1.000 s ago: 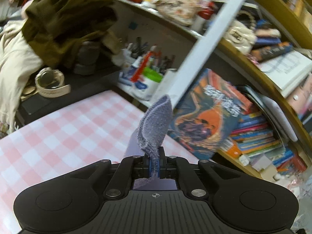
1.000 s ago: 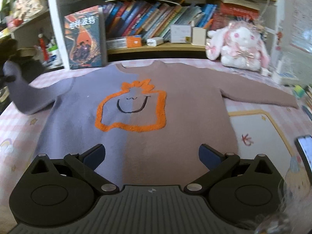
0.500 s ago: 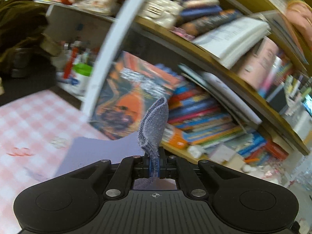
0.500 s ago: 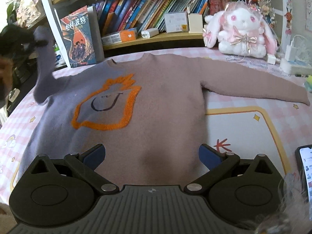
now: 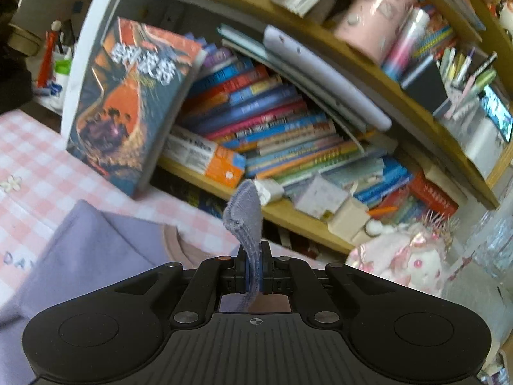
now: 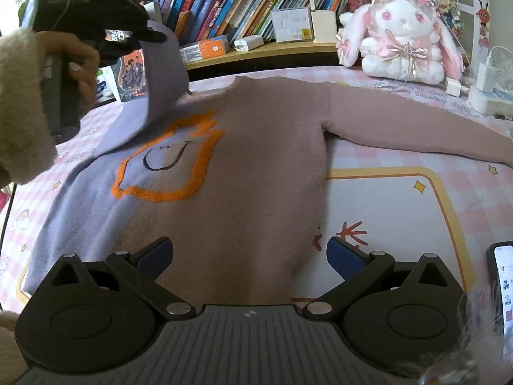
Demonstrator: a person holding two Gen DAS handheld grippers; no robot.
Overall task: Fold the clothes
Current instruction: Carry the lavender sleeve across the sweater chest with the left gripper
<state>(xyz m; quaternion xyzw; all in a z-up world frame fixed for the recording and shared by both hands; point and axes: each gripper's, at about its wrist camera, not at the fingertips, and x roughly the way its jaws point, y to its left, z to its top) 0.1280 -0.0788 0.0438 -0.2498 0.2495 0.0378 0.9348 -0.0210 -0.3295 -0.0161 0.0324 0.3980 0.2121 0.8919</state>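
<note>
A pink checked table (image 6: pixel 400 160) carries a sweater (image 6: pixel 243 173) spread flat. A phone (image 6: pixel 503 285) lies at its right edge.

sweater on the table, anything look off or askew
Only the purple sleeve: the left gripper holds its cuff in the air, mid-fold. The sweater body and mauve sleeve lie flat.

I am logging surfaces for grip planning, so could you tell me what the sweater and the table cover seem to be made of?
Sweater: soft knit, likely fleece or brushed wool blend; matte, fuzzy nap, raised orange pile outline.
Table cover: probably smooth vinyl or coated cloth; flat printed pink checks with a faint sheen, no visible weave.
</note>
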